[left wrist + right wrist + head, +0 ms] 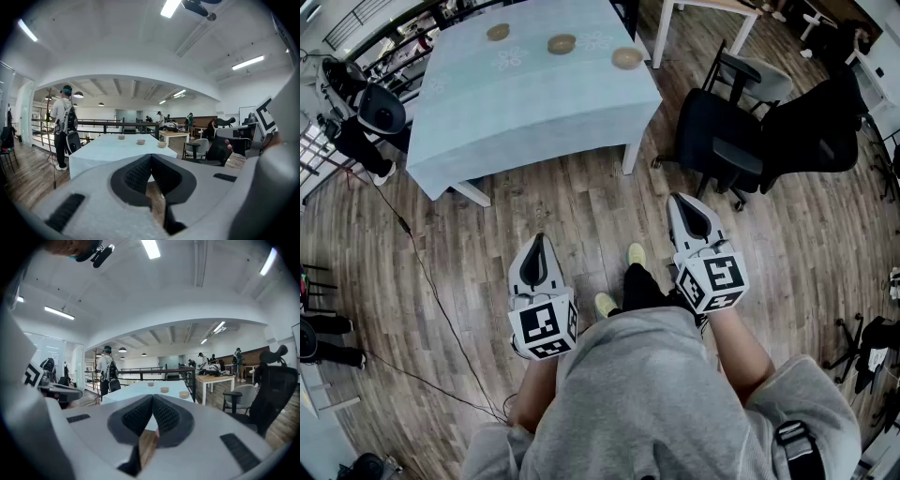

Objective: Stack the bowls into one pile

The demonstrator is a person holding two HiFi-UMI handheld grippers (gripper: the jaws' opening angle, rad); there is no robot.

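Well back from the counter (534,103), held both grippers low over the wooden floor (581,202). At far left, noted a cable (422,281) trailing across the boards. Held the left gripper (540,238) beside it with jaws closed, nothing between them. Saw bare floor from both grippers up to the counter's near edge. Found three bowls spaced apart in a row toward the counter's far side, none stacked: left bowl (498,32), middle bowl (562,43), and right bowl (626,58) close to the right-hand edge. Held the right gripper (681,202) with jaws closed and empty too. Saw a black office chair (722,141) and a grey chair (755,77) crowding the floor just right of the counter's near corner.
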